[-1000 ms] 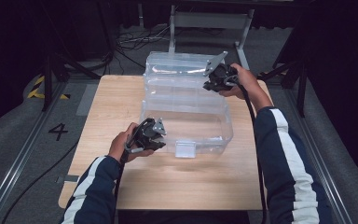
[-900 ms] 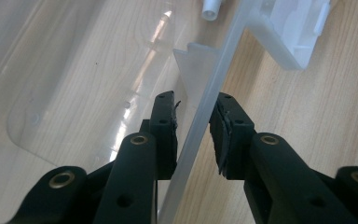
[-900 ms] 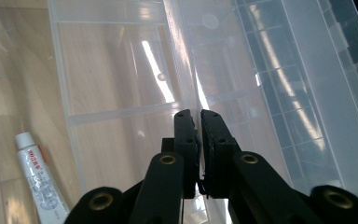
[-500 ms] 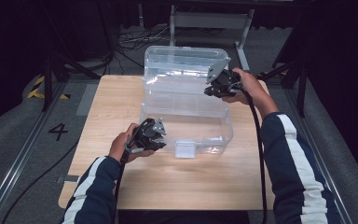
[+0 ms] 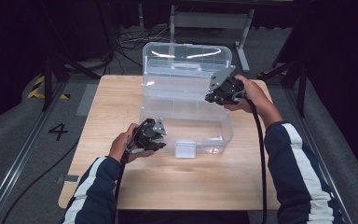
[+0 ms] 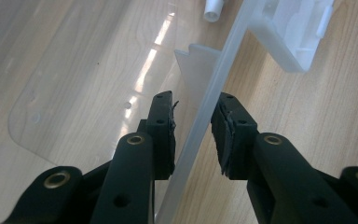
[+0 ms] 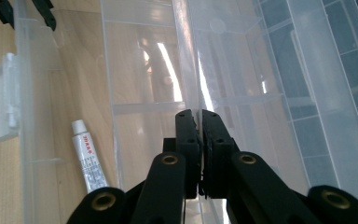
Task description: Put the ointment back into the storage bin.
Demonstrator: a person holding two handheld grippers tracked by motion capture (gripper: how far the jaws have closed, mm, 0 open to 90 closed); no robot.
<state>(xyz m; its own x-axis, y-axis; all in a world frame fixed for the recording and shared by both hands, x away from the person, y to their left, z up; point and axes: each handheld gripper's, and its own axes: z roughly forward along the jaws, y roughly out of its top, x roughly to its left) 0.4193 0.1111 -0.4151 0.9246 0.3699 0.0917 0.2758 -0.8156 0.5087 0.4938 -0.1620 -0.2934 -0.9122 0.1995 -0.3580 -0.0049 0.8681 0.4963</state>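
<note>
The jaws of the left gripper [image 5: 160, 135] stand apart, straddling the near wall of the clear plastic box [image 5: 186, 123] at its left corner, one pad on each side, neither pressing. The box is rectangular, transparent, rigid, with moulded ribs and a white latch [image 5: 185, 148] on the near wall. It rests mid-bench on the pale wood-grain bench [image 5: 102, 107]. A small white tube [image 7: 89, 156] lies inside. Farther off, the right gripper [image 5: 213, 96] has its jaws closed on a thin inner partition. The hinged lid [image 5: 186, 58] stands upright at the far side.
</note>
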